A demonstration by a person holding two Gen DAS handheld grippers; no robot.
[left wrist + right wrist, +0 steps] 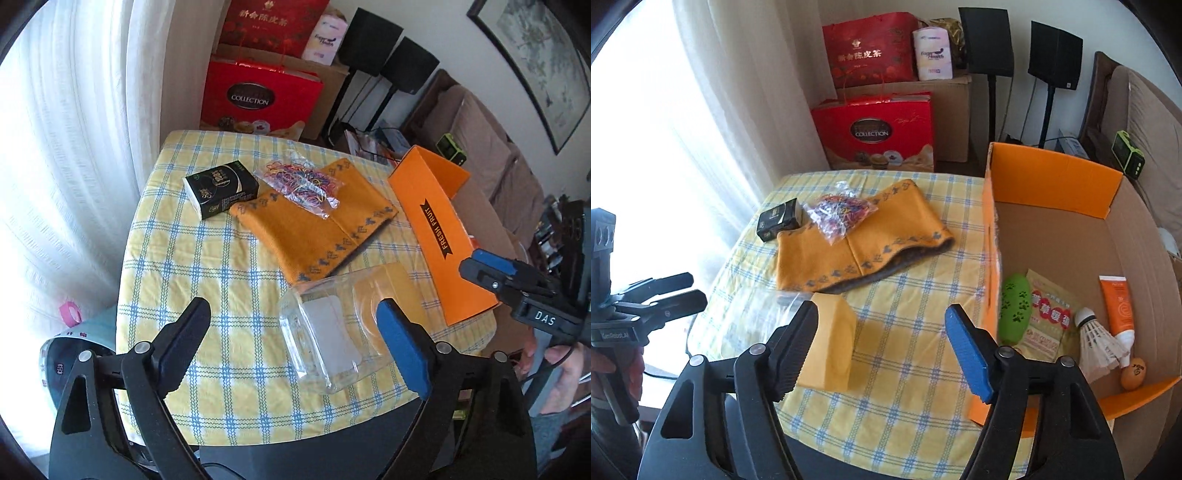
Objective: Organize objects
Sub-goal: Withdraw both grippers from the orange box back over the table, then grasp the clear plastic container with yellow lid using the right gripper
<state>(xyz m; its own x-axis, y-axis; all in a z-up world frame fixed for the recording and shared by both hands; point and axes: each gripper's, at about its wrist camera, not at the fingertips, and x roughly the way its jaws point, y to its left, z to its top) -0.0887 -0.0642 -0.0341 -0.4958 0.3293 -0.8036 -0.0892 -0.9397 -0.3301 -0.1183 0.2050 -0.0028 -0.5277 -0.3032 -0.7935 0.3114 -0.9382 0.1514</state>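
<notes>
We see both grippers, left (291, 343) and right (881, 347), jaws apart, holding nothing, above the checked yellow tablecloth (229, 288); clear plastic jar (325, 339) lies beside orange cardboard box (1052, 184).

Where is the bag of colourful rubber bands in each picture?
Left wrist view: bag of rubber bands, upper middle, lying on the orange cloth.
Right wrist view: bag, upper left of centre, on the same cloth.
Shared landmark: black box beside it.
</notes>
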